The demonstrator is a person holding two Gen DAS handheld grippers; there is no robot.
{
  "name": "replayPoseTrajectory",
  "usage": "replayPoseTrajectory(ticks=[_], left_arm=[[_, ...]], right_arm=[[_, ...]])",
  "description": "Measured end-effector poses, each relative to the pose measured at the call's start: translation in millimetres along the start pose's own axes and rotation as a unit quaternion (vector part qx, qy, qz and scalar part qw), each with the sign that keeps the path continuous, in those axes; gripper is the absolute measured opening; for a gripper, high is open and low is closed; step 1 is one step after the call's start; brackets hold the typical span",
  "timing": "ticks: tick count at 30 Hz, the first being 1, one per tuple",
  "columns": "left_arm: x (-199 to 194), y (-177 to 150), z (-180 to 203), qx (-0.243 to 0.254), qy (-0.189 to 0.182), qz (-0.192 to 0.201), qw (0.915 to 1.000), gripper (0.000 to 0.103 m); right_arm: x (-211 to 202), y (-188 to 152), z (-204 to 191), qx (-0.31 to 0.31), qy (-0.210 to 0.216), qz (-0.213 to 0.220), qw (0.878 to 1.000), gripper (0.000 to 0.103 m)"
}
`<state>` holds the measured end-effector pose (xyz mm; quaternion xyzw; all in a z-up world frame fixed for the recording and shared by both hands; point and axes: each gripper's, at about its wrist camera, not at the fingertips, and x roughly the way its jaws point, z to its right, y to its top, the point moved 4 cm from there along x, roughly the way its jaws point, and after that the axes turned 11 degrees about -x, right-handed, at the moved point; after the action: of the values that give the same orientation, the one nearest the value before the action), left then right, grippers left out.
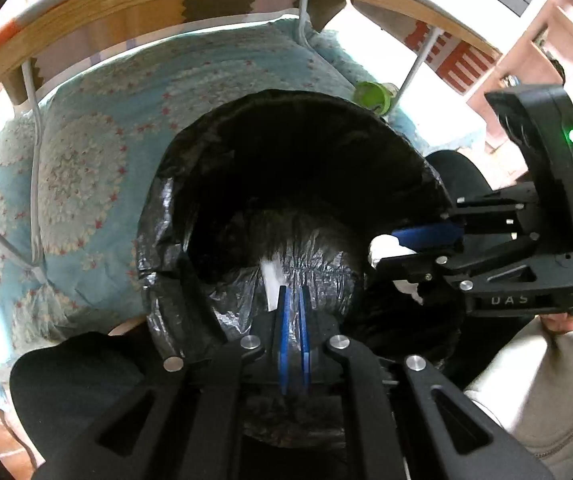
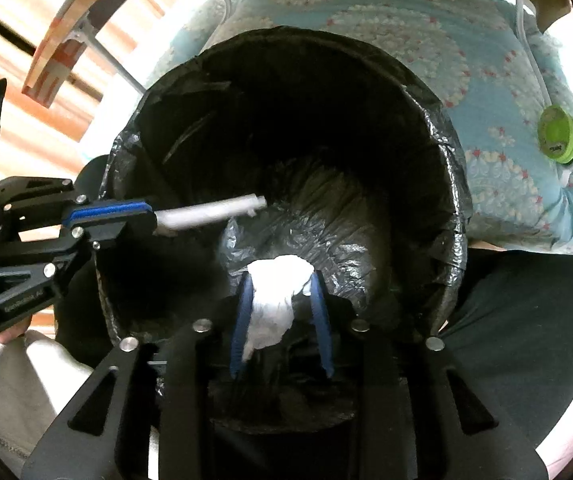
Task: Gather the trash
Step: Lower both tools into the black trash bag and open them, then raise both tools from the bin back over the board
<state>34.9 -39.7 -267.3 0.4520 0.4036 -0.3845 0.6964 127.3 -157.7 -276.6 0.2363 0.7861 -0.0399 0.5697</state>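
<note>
Hanging over the mouth of the black-lined trash bin (image 2: 286, 92), both grippers point down into it. The left hand-held gripper (image 1: 293, 292) is shut tight on a thin white stick of paper (image 2: 210, 211), which pokes out over the dark inside of the bin. The right hand-held gripper (image 2: 280, 280) has a crumpled white tissue (image 2: 276, 300) between its blue pads (image 2: 242, 320). Its jaws look partly spread, and the tissue touches the left pad but seems clear of the right one, so I think it is about to drop.

What could go wrong? The tissue is soft and light, so it could stick to a pad and not fall. It could also float sideways and land on the rim or on the blue flowered cushion (image 1: 86, 152) behind the bin. The white stick is long, so it could catch on the crinkly bag liner and hang there if it is let go at a slant. A gripper could also snag the thin liner and pull it off the rim.

Counting now: two grippers, one bin with one black liner, one white stick, one tissue, and one small green round thing (image 2: 557, 138) lying on the cushion. That green thing may be trash not yet picked up, but I cannot tell what it is.
</note>
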Motion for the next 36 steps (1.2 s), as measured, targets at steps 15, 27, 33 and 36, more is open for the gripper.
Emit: replayPoseTrajectory(ticks=[15,27,33,36], left_arm=[[-32,14,8,0.01,-0.006,0.053,0.9985,0.065],[-86,39,24,0.047,-0.012,0.125,0.9909,0.065],[-109,55,28,0.066,-0.016,0.157,0.9852,0.065],[-116,64,28,0.094,0.01,0.178,0.9795,0.065]], right_arm=[[-24,8,0,-0.006,-0.019,0.036,0.999,0.04],[-76,28,-3,-0.024,-0.032,0.11,0.993,0.04],[-107,43,-5,-0.035,-0.043,0.146,0.988,0.04],[-113,52,-4,-0.043,-0.054,0.156,0.985,0.04]])
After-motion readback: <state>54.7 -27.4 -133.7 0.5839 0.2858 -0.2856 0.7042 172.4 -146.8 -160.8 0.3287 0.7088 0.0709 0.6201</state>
